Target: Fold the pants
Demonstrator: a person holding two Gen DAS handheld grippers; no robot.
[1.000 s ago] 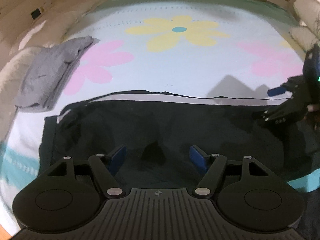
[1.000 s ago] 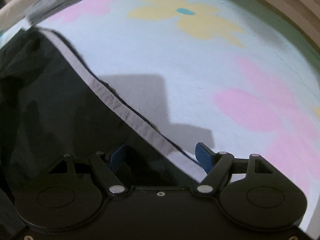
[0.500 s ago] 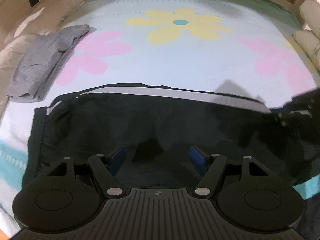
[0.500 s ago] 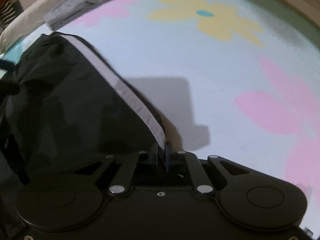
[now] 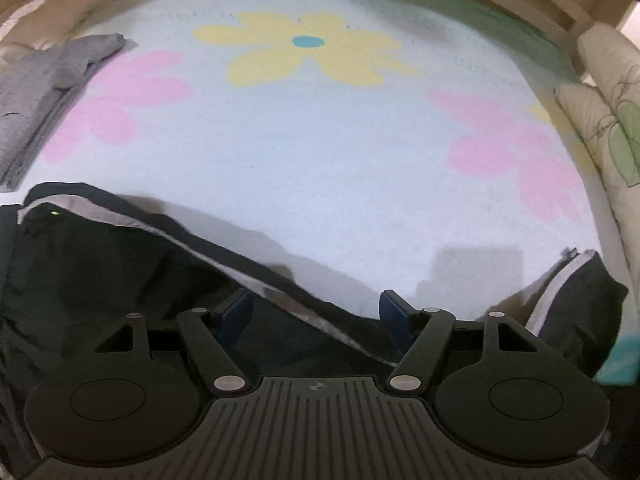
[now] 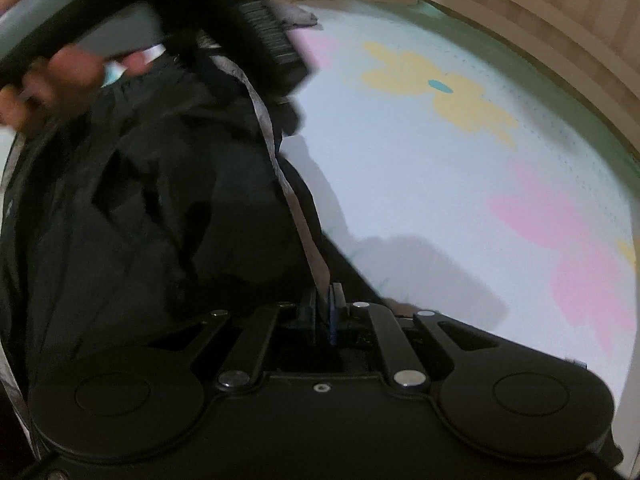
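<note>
Bedroom at home, flowered bedspread [image 5: 320,152] (pastel), pillow [image 5: 612,120], wooden bed frame [image 6: 540,28]

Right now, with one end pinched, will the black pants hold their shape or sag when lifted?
Probably sag: the black pants drape in deep wrinkles from the right hand-held gripper. The fabric looks thin and light. Its grey stripe already bends along the fold.

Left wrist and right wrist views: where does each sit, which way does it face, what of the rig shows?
Left wrist: on the left hand-held gripper, facing down and forward over the black pants with a grey side stripe and flowered pale-blue bedspread; jaws apart over the stripe.
Right wrist: on the right hand-held gripper, shut on the pants' stripe; a hand on the other gripper shows top left.
Shared: pants, bedspread, folded grey garment.
</note>
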